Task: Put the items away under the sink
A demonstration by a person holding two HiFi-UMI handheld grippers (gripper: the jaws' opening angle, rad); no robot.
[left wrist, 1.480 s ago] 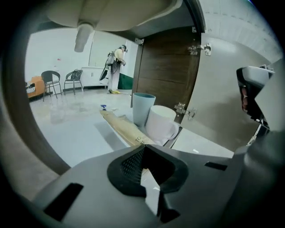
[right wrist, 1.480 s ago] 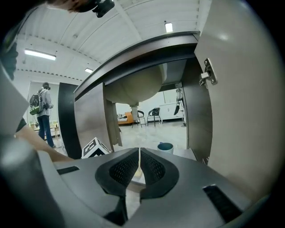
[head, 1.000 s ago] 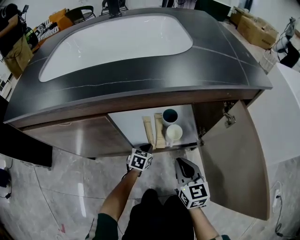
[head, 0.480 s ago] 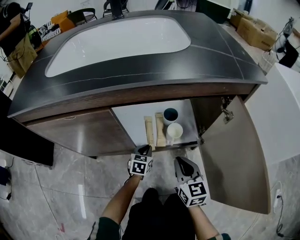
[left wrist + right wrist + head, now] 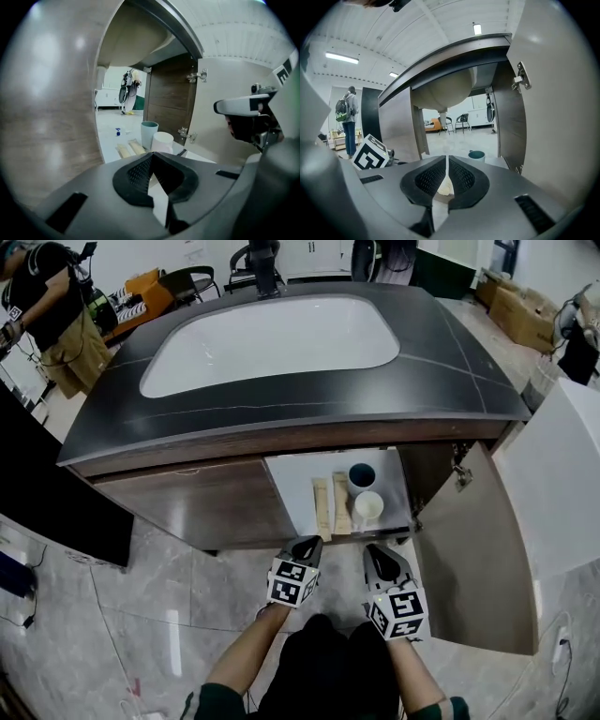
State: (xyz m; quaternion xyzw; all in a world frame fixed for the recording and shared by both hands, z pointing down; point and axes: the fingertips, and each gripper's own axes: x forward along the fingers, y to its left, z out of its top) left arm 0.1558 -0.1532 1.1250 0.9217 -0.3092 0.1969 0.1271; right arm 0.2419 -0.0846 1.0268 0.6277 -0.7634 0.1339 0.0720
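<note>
Under the sink, the open cabinet (image 5: 300, 486) holds a teal cup (image 5: 361, 475), a white cup (image 5: 368, 507) in front of it and two wooden blocks (image 5: 331, 506) lying side by side to their left. The left gripper view shows the teal cup (image 5: 149, 134), the white cup (image 5: 162, 142) and the wooden blocks (image 5: 130, 148) on the cabinet floor. My left gripper (image 5: 307, 547) hangs just outside the opening, shut and empty (image 5: 151, 161). Beside it, my right gripper (image 5: 379, 559) is shut too, with nothing held (image 5: 446, 174). Past its jaws stands the teal cup (image 5: 476, 155).
The right cabinet door (image 5: 469, 549) stands wide open next to my right gripper; the left door (image 5: 197, 512) is closed. A dark counter (image 5: 281, 413) with a white basin (image 5: 272, 338) overhangs the cabinet. A person (image 5: 52, 315) stands at the far left.
My left gripper has lifted and drawn slightly back from the cabinet's front edge. The right gripper has hardly moved. The items inside lie as before.
</note>
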